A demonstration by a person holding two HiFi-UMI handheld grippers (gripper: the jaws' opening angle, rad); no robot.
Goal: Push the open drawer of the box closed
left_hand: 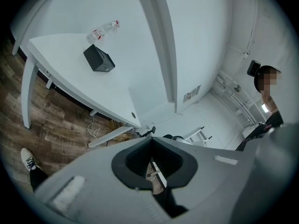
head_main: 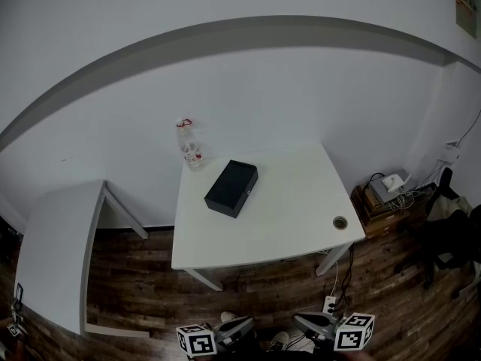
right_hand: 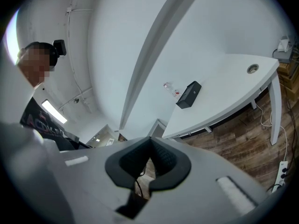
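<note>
Left gripper (head_main: 234, 328), right gripper (head_main: 312, 324) both closed, empty, well short of the table (head_main: 301, 224); black box (head_main: 231, 188) on it near plastic bottle (head_main: 189, 147). Risk: off-centre push skids box into bottle; drawer left open.

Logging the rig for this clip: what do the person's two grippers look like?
The grey left gripper and grey right gripper match: broad matte grey bodies with pale rectangular patches, each ending in a black textured claw. Each carries a white cube with black square markers.
</note>
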